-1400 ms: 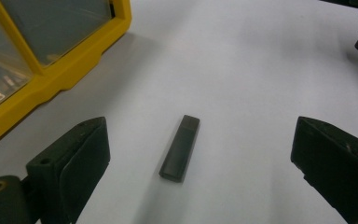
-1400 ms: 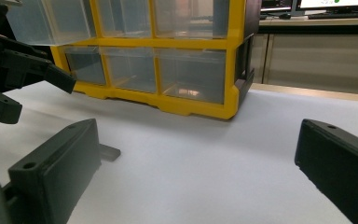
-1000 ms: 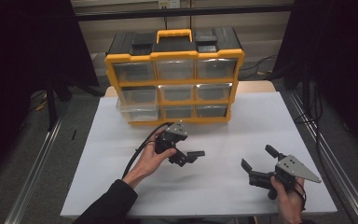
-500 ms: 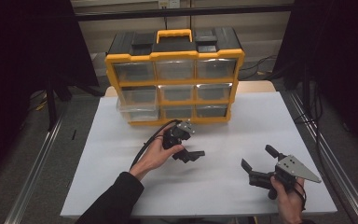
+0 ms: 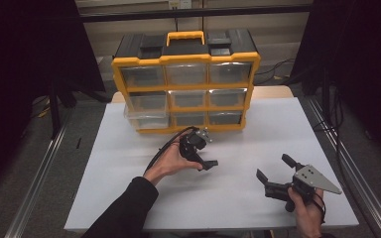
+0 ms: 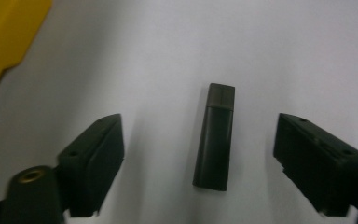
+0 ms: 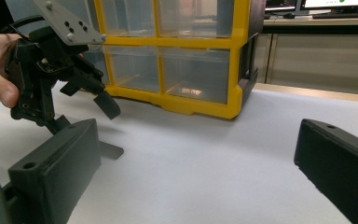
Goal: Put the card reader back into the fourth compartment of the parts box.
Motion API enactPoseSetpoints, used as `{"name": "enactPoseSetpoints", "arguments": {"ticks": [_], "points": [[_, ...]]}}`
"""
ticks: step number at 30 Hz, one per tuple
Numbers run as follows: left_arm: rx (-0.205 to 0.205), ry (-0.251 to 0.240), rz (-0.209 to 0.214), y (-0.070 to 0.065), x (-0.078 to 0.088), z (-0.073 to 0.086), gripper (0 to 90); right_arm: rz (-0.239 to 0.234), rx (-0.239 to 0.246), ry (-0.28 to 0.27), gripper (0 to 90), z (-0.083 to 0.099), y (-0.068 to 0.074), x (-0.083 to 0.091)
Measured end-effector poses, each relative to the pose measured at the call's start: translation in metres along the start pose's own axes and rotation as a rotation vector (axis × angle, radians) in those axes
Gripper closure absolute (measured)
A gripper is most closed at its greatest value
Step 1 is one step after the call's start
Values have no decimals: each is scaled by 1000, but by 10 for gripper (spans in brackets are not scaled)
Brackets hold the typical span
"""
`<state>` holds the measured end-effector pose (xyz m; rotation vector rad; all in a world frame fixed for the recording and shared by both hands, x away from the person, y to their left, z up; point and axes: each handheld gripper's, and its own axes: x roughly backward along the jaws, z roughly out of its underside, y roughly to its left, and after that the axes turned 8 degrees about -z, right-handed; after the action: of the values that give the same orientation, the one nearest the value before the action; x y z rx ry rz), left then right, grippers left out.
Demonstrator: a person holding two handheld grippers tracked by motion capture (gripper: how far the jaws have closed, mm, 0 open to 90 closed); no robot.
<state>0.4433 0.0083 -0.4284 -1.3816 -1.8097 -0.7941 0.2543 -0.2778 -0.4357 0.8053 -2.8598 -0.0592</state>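
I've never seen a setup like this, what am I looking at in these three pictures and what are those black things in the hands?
A person sits at a white table holding a hand-operated gripper in each hand. One picture looks down from above; the other two come from cameras riding on each gripper, looking along its fingers. The left gripper hangs over a small black stick lying flat on the table; its fingers have just been closing but do not touch the stick. The right gripper is open and holds nothing. Behind stands a yellow drawer cabinet.
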Motion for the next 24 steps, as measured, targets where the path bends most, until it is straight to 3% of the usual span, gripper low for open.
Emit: {"name": "enactPoseSetpoints", "arguments": {"ticks": [2, 3, 8, 12, 13, 17, 20, 24], "points": [[-8, 10, -12, 1, -2, -1, 197, -1, 3, 2, 0, 0, 0, 0], [-8, 10, 8, 2, -3, -1, 216, -4, 3, 1, 0, 0, 0, 0], [-63, 37, 10, -3, -8, -3, 333, -4, 4, 3, 0, 0, 0, 0], [-78, 45, 9, -3, -10, -3, 398, -5, 3, 4, 0, 0, 0, 0], [-62, 32, 15, -3, -10, -2, 434, -6, 3, 4, 0, 0, 0, 0], [-76, 33, 13, -4, -10, -2, 462, -6, 2, 4, 0, 0, 0, 0], [-83, 33, 27, -6, -10, -2, 543, -6, 3, 4, 0, 0, 0, 0], [-93, 31, 29, -5, -10, -2, 550, -9, 5, 6, 0, 0, 1, 0]]}}
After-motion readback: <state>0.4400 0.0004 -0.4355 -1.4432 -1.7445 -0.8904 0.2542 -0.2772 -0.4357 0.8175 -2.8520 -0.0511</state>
